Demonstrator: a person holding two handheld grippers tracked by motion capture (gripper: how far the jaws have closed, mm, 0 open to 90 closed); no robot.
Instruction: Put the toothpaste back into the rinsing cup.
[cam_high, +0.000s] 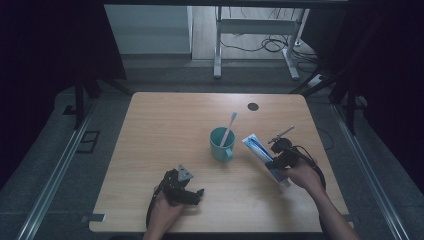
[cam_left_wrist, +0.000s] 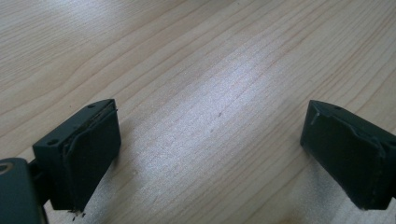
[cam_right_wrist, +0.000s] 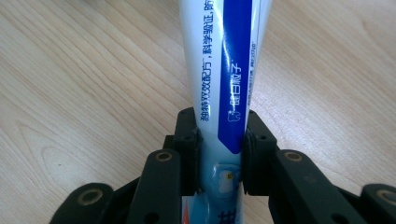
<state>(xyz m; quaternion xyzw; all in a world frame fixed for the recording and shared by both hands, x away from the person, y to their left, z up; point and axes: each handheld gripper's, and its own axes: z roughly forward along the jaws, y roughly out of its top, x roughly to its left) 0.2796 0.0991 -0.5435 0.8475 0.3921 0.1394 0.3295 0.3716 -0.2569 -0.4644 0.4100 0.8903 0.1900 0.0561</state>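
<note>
Gripping a white and blue plastic toothpaste tube (cam_right_wrist: 223, 93), the right gripper (cam_right_wrist: 219, 154) has its two black jaws pressed against the tube's sides, one on each flank, in the right gripper view. The tube runs away from the jaws over the pale wooden table (cam_high: 165, 125), its blue band with printed characters facing the camera. In the high view the right gripper (cam_high: 276, 164) sits toward the right side of the table, with the person's right hand (cam_high: 305, 176) behind it, and the tube (cam_high: 259, 147) slants from the jaws up and to the left, its flat far end pointing at the teal mug (cam_high: 221, 144). Whether the tube's far end touches the tabletop I cannot tell.

The mug stands upright just left of the tube, apart from it, with a light-coloured toothbrush (cam_high: 229, 129) leaning inside it, head upward. A small dark round mark (cam_high: 253, 106) lies on the table farther back.

The left gripper (cam_high: 189, 192) rests near the front edge, in the person's left hand (cam_high: 162, 210), well apart from the mug. In the left gripper view its jaws (cam_left_wrist: 210, 158) stand wide apart with only bare wood between them.
</note>
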